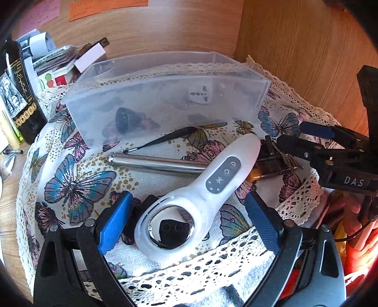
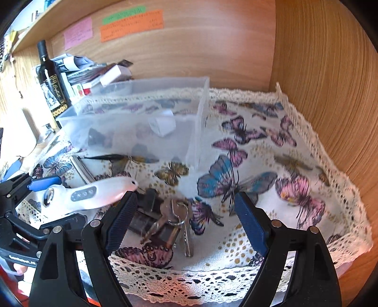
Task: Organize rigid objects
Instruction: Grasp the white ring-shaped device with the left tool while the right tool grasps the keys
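Wood panels wall in the corner on two sides, with pink and orange notes stuck up at twelve o'clock in the right wrist view, and a butterfly-print cloth with a lace border covers the surface. At the centre of the left wrist view lies a white handheld device, its round mirrored head pointing to six o'clock and its handle running up toward two o'clock, a grey button panel on top. The left gripper has its jaws spread wide, one blue pad on each side of that mirrored head, touching nothing. Under the handle, a steel tube stretches out toward nine o'clock, and just beyond it a thin black tool lies against the foot of a clear plastic bin. Inside the bin, a dark round object sits at the left and a small white adapter sits further right, both blurred through the frosted wall. At ten o'clock a dark bottle stands beside a stack of boxes and papers. Over in the right wrist view, the right gripper is released too, its blue pads wide apart around a bunch of keys and a metal lock cylinder lying on the cloth. The keys touch neither pad.
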`<action>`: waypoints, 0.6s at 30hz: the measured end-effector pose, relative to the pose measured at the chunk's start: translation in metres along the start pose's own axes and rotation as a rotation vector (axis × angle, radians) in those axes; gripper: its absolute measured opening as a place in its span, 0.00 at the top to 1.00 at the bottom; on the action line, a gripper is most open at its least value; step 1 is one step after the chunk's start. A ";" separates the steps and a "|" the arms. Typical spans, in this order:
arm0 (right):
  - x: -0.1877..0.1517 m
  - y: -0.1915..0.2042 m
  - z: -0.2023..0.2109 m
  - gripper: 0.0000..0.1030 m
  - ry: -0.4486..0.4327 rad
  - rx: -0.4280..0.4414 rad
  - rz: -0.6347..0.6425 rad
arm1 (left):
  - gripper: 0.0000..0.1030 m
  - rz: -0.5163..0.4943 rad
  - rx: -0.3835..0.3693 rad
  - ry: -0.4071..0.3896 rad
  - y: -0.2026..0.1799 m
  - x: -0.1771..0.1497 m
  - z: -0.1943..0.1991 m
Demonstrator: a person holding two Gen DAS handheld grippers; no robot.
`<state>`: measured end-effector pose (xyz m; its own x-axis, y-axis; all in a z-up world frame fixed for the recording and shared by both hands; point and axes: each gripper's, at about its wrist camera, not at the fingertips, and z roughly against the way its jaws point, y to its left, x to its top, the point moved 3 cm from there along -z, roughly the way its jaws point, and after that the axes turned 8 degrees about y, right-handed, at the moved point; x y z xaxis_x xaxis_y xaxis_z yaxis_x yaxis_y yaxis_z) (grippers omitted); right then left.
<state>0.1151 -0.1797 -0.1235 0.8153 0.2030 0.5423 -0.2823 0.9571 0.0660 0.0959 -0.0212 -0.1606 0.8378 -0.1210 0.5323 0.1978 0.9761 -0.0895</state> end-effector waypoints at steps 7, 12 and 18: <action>-0.003 -0.005 -0.009 0.41 0.030 0.058 -0.042 | 0.32 0.003 -0.004 -0.034 -0.004 -0.001 -0.001; -0.006 -0.011 -0.014 0.57 0.053 0.048 -0.058 | 0.60 -0.009 -0.008 -0.043 -0.010 -0.005 -0.001; -0.006 -0.013 -0.018 0.61 0.050 0.027 -0.055 | 0.60 0.008 -0.010 -0.059 -0.009 -0.007 0.001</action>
<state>0.1229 -0.1897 -0.1429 0.8537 0.1612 0.4952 -0.2495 0.9613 0.1171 0.0878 -0.0293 -0.1621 0.8080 -0.1022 0.5802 0.1966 0.9752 -0.1021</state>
